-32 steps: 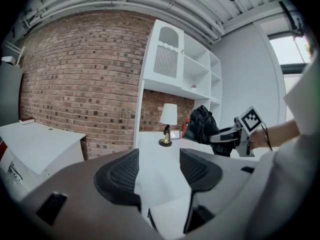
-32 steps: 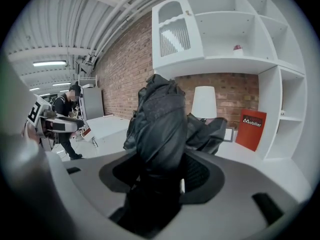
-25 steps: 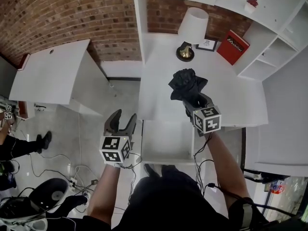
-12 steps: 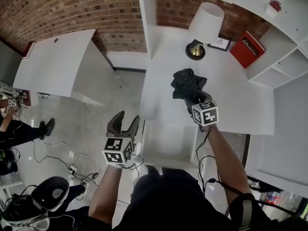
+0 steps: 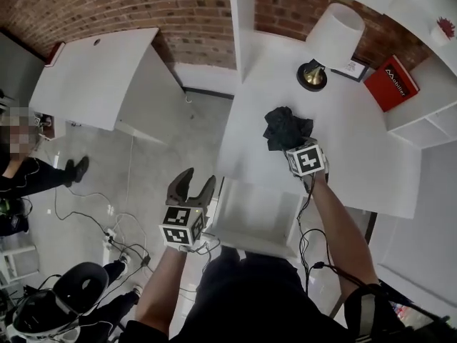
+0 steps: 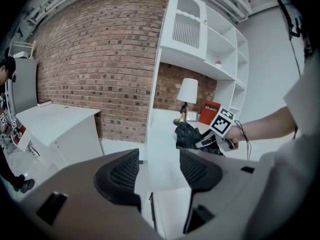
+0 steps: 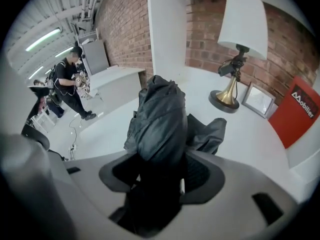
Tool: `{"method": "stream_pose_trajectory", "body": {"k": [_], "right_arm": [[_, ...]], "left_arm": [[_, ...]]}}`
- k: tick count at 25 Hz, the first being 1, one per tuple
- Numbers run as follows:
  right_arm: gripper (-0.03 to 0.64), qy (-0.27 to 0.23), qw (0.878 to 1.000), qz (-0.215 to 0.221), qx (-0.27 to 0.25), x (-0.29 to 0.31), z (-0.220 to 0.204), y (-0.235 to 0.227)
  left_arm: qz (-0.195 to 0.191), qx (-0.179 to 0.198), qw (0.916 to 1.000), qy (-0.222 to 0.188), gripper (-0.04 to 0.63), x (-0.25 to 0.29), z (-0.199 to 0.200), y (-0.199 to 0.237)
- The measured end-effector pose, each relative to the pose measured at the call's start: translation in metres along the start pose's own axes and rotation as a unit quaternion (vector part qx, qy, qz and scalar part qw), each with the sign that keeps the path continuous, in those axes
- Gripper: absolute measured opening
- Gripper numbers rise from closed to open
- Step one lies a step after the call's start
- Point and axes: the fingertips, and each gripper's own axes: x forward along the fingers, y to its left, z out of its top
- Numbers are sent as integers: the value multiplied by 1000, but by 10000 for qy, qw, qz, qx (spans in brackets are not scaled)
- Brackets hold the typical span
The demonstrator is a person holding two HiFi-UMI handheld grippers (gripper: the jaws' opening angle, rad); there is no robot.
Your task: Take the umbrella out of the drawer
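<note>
Right claw [image 7: 159, 174] clamps umbrella [image 7: 160, 114] | lower than before, nearer desk [image 5: 357, 141]

umbrella [image 5: 287, 128]: blk, folded, bunched fabric, over wht desk [image 5: 357, 148] | drawer [image 5: 253, 213]: wht, pulled open at desk front

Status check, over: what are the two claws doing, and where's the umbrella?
Right gripper shut on black umbrella, over the desk. Left gripper open, empty, by the open drawer. Lamp stands well clear.
</note>
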Motion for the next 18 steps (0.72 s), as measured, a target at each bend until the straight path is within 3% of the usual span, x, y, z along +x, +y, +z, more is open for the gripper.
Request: {"method": "stream_pose_trajectory", "body": {"k": [5,10,14,18], "right_arm": [[250,451,9987,-154,-198,21,-8,-4],[295,475,9978,-240,-388,27,-14,-7],[296,-62,9977,-586,-342,-9,5,-12],[245,-1375,9878,-677,277,-81,42,-8]], "left_arm": [[36,-69,10000,34,250,-2,-6,5],[5,-101,9999,3,250,-4,-9,13],[-101,-80,9999,-93,250,-8,-2,17],[-217,42,9991,-359,250,-11,25,19]]}}
